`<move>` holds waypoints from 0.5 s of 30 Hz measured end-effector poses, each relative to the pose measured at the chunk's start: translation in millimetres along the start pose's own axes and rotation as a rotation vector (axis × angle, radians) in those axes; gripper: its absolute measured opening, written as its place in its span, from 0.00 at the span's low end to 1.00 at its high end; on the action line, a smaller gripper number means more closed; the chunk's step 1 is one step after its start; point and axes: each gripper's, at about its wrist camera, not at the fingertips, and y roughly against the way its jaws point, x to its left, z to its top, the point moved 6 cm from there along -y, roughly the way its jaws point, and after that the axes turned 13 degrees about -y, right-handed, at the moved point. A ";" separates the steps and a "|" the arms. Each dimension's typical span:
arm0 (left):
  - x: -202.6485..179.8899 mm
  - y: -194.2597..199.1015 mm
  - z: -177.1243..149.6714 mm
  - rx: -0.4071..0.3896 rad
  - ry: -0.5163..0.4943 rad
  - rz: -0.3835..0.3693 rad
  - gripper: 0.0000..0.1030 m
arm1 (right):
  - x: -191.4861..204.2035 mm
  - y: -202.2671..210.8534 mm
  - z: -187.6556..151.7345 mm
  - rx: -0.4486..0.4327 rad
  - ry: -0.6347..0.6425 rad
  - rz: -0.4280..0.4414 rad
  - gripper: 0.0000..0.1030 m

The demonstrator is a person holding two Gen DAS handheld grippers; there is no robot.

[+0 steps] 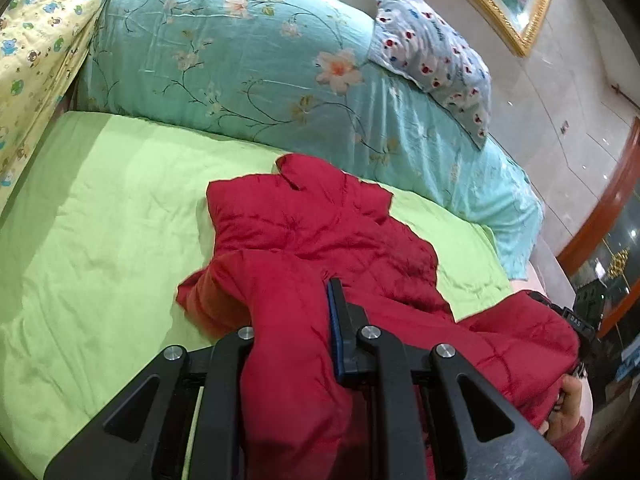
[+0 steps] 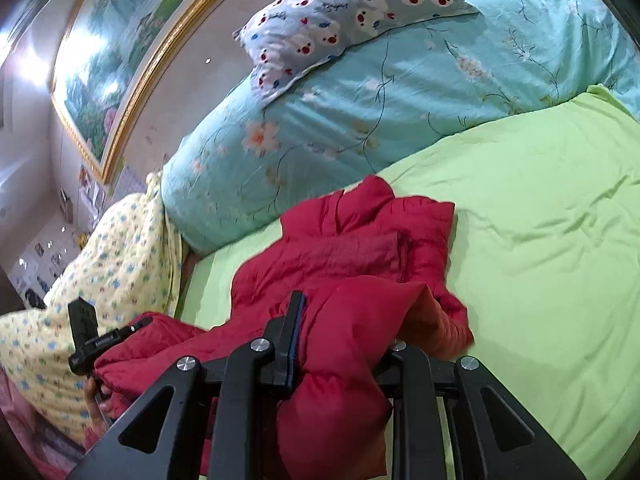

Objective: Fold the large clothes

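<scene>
So both grippers are clamping down on the same red puffer jacket [image 1: 320, 240], each one pinching a thick fold of it. The left gripper [image 1: 296, 344] is biting a bunched wad of fabric that's bulging up between its fingers, and only the blue-padded finger [image 1: 334, 332] is really showing; the other one is buried under the cloth. Same deal with the right gripper [image 2: 336, 344]: a fat roll of red is spilling over its far finger, and the near finger [image 2: 292, 336] is pressing against it.

The jacket [image 2: 360, 248] is lying on the green sheet [image 1: 100, 220], crumpled, with its long axis running from the grippers away toward the teal quilt [image 1: 224, 52]. The far end, with a notched edge, is sitting just short of that quilt. A sleeve-like lump is flopping off to one side near the left gripper. The near end is hanging lifted between the two grippers rather than lying flat.

A bear-print pillow [image 1: 436, 56] is leaning on top of the quilt, and a yellow blanket [image 2: 100, 264] is piled up beside it. A gold-framed picture [image 2: 120, 52] is hanging on the wall behind.
</scene>
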 end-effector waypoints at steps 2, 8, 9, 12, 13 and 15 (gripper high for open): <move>4.3 -9.5 7.9 -0.001 0.013 0.005 0.15 | -2.2 -9.6 9.7 -0.006 -0.018 0.012 0.21; 17.6 -39.4 27.7 0.000 0.059 0.024 0.16 | -14.8 -37.4 37.5 -0.028 -0.091 0.039 0.23; 19.8 -45.2 31.5 0.001 0.067 0.026 0.16 | -17.5 -42.9 41.9 -0.033 -0.105 0.040 0.23; 25.1 -63.4 42.5 0.007 0.081 0.041 0.16 | -25.3 -57.8 53.1 -0.047 -0.131 0.032 0.24; 27.3 -71.1 46.5 0.012 0.086 0.048 0.16 | -28.7 -63.9 57.2 -0.053 -0.144 0.027 0.25; 32.5 -84.3 52.2 0.020 0.096 0.059 0.17 | -36.3 -76.7 65.1 -0.061 -0.178 0.020 0.25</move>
